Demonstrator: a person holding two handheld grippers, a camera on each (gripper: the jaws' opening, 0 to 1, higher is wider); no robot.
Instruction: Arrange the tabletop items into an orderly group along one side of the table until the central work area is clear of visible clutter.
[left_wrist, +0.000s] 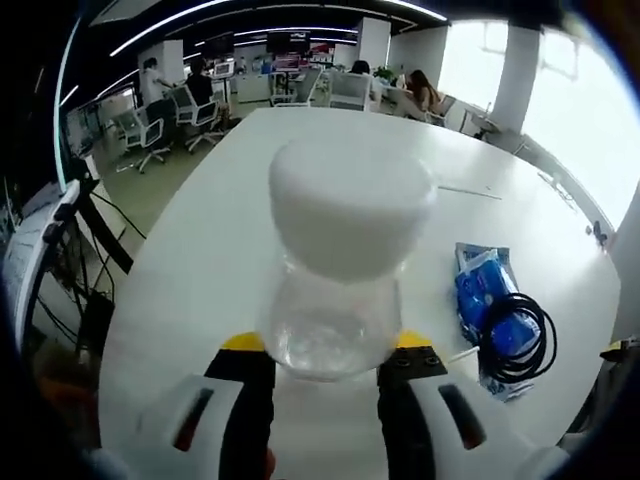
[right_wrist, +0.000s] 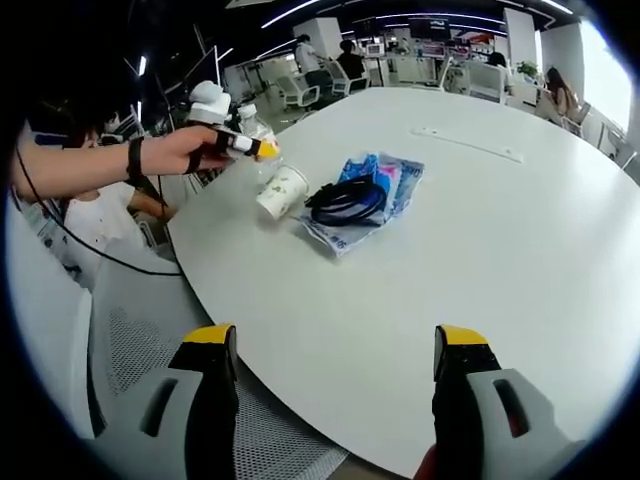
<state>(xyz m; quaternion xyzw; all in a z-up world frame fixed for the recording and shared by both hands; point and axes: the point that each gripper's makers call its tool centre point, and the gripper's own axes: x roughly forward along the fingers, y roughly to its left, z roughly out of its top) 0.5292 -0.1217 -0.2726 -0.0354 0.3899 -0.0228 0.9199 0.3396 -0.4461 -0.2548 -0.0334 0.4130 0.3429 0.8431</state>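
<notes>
Left gripper view: left gripper w/ yellow-tipped jaws closed against the sides of a clear bottle, white cap pointing away from the camera, held above the white table. To the right on the table, a blue packet w/ a coiled black cable lying on top of it. A thin pale strip lies further back, well apart from the packet. Office chairs and seated people beyond the table's far end.

Right gripper view gives what the other can't: the person's hand w/ a dark wristband holding the left gripper at the table's left edge, bottle in its jaws, partly hidden by the hand. Just below and right of that gripper a white paper cup lies on its side, mouth toward the camera. Right of the cup, touching or nearly so, the blue packet w/ black cable on it. Pale strip further right, near the far side.

Right gripper at bottom: jaws wide apart, nothing between them, hovering at the near table edge, well apart from the cup and packet.
</notes>
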